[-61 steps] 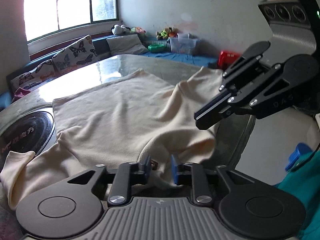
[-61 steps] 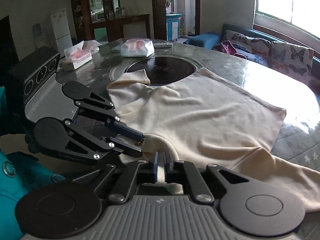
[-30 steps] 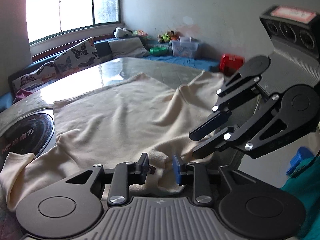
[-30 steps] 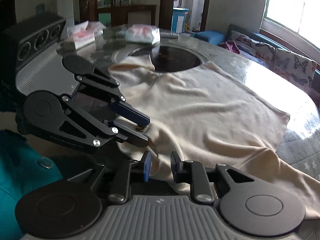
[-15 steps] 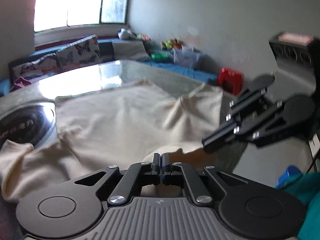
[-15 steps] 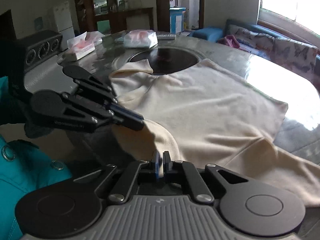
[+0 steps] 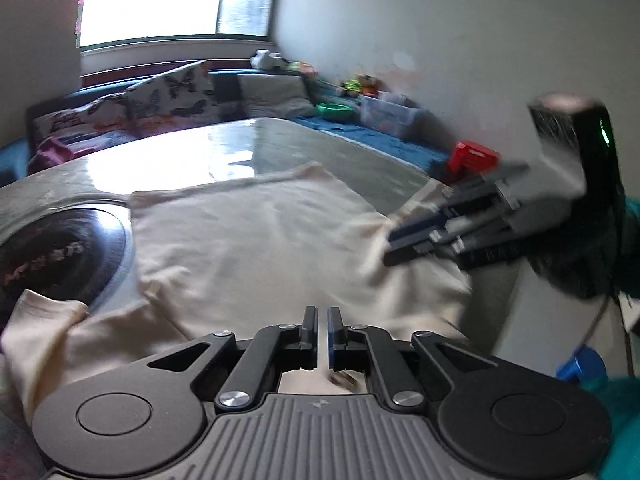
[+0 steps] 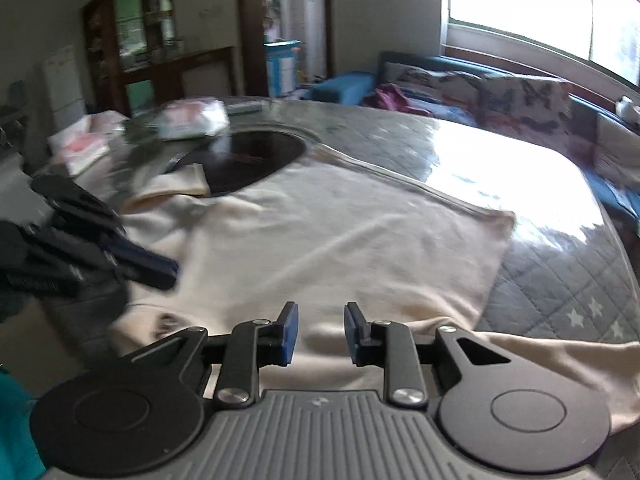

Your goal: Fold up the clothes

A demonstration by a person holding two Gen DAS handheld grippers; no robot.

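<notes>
Ahead of nearly pressed-together left gripper point(image 7: 322, 330) and just-spread, empty right gripper point(image 8: 317, 334): cream knit garment point(image 8: 320, 240), unheld, liable to slump unfolded.

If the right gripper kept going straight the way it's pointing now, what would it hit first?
Most likely the cream garment spread on the table. The right gripper, whose jaws have just been opening with nothing pressed between them, points down across its body. Depth is hard to judge in this fisheye view, so the contact point is uncertain.

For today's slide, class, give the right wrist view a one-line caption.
Right gripper, just opened, hovers over a cream shirt spread on the table.
</notes>
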